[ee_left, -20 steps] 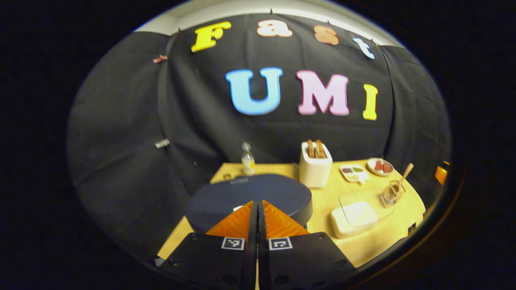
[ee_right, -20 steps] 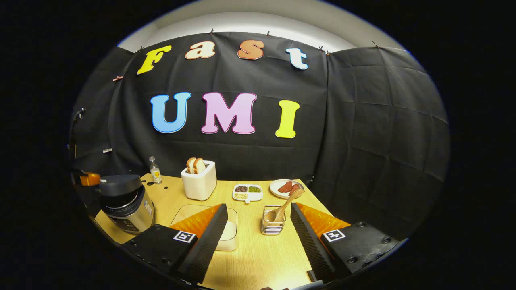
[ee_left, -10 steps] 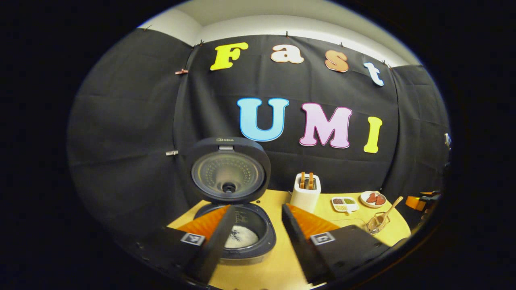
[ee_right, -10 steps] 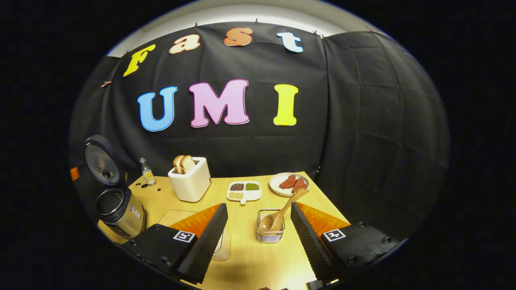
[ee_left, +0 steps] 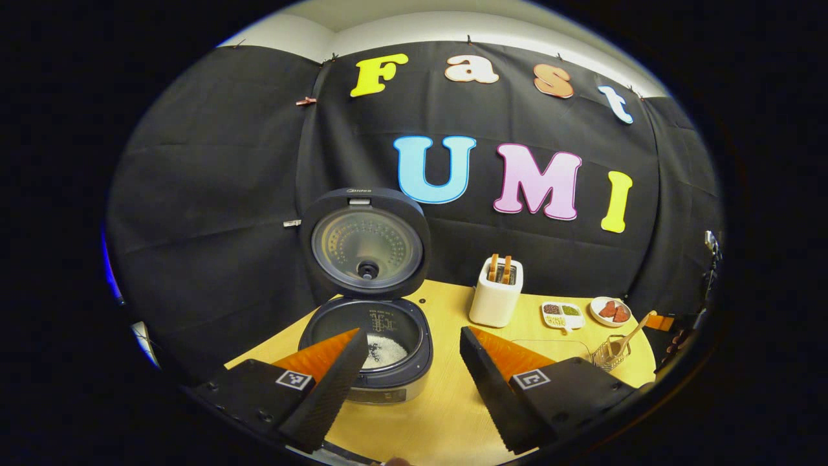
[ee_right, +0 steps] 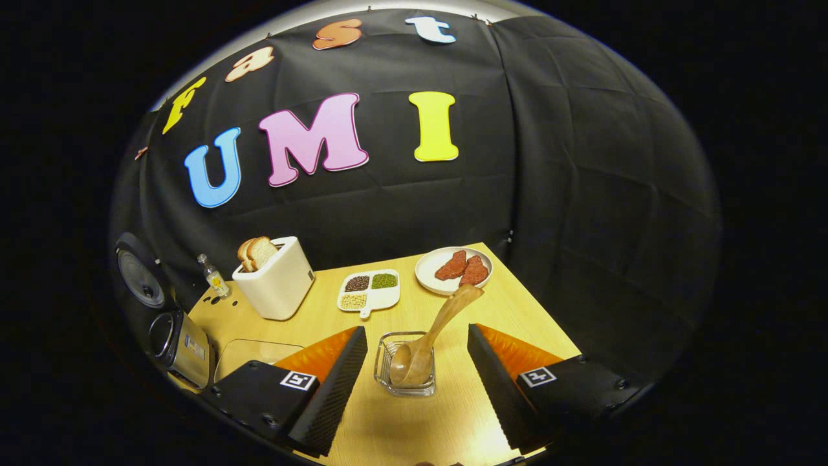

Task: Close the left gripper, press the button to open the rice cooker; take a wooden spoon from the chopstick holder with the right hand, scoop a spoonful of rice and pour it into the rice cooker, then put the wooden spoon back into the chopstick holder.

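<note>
The dark rice cooker [ee_left: 381,362] stands open on the wooden table, its lid [ee_left: 365,243] upright and some white rice in the pot. My left gripper [ee_left: 412,335] is open just in front of it, holding nothing. In the right gripper view the cooker [ee_right: 174,340] sits at the far left. A wooden spoon [ee_right: 433,327] leans bowl-down in the clear chopstick holder [ee_right: 404,382], handle tilted up to the right. My right gripper [ee_right: 417,331] is open, a finger on either side of the holder, not touching it. A clear-lidded rice box [ee_right: 249,353] lies half hidden behind one finger.
At the back of the table stand a white toaster [ee_right: 275,285] with bread, a small bottle [ee_right: 212,279], a divided dish [ee_right: 370,291] of beans and a plate [ee_right: 430,278] of red slices. The table's right edge runs close to the plate.
The left gripper went from shut on the cooker top to open and pulled back; the lid sprang up. The right gripper moved in toward the chopstick holder.
</note>
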The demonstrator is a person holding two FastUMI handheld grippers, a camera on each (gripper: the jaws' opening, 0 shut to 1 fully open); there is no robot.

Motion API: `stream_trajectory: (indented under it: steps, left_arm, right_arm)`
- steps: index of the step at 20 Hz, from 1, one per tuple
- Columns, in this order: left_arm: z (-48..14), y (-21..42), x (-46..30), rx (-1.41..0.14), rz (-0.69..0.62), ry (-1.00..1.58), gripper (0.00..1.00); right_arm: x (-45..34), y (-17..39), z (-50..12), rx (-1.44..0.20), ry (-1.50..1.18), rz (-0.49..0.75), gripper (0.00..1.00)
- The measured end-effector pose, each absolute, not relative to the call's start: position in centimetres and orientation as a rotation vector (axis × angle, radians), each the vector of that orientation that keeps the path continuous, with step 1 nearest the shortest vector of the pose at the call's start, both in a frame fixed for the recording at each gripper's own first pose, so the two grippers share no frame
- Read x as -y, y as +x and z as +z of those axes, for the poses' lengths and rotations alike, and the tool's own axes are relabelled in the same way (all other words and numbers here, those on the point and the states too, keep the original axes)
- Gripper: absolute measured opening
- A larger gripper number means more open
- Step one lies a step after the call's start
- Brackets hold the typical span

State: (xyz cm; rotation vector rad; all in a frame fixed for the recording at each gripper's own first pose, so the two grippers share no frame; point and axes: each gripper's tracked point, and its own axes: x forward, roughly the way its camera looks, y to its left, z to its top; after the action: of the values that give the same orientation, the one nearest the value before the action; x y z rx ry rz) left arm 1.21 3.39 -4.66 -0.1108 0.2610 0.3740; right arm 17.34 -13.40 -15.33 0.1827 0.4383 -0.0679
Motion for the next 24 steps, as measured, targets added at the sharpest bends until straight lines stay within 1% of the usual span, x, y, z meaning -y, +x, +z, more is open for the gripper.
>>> stream_trajectory:
  steps: [4,10,12,14,16,17,18,19,20,21,22,23,24]
  left_arm:
    - [-5.9,0.3,-2.5,-0.306,0.428,-0.112,0.96]
    - [-7.8,-1.0,-1.1,-0.365,0.496,-0.124,0.96]
    - [-8.3,-1.3,-0.5,-0.381,0.512,-0.128,0.96]
    - [-8.8,-1.6,0.4,-0.393,0.521,-0.129,0.97]
    - [-9.2,-1.4,1.9,-0.399,0.503,-0.148,0.97]
    - [-9.6,-1.4,2.4,-0.405,0.502,-0.155,0.97]
    - [-9.7,-1.4,2.9,-0.409,0.501,-0.158,0.97]
    - [-9.9,-1.3,3.5,-0.409,0.498,-0.159,0.97]
    - [-9.9,-1.1,4.1,-0.407,0.489,-0.164,0.97]
    - [-10.0,-0.7,4.9,-0.399,0.465,-0.173,0.97]
    - [-9.8,-0.4,5.5,-0.389,0.443,-0.181,0.97]
    - [-10.0,-0.2,5.9,-0.385,0.434,-0.179,0.96]
    - [-10.1,-0.1,6.1,-0.384,0.429,-0.175,0.97]
  right_arm:
    - [14.1,19.8,-18.2,-0.486,0.237,-0.063,0.99]
    - [16.1,24.3,-22.1,-0.523,0.308,-0.093,0.99]
    - [16.0,25.3,-23.0,-0.535,0.36,-0.084,0.99]
    - [15.6,26.0,-23.3,-0.547,0.415,-0.07,0.98]
    - [15.5,26.8,-23.2,-0.532,0.444,-0.061,0.95]
    - [15.4,27.1,-23.1,-0.527,0.455,-0.057,0.73]
    - [15.2,27.3,-23.1,-0.524,0.465,-0.054,0.65]
    - [15.1,27.4,-22.9,-0.528,0.47,-0.051,0.44]
    - [15.2,27.4,-23.2,-0.538,0.47,-0.056,0.47]
    - [15.0,27.3,-23.5,-0.552,0.484,-0.048,0.25]
    - [14.7,26.9,-23.7,-0.576,0.497,-0.054,0.32]
    - [15.2,27.0,-23.7,-0.578,0.511,-0.071,0.23]
    - [15.2,26.8,-23.6,-0.584,0.525,-0.077,0.27]
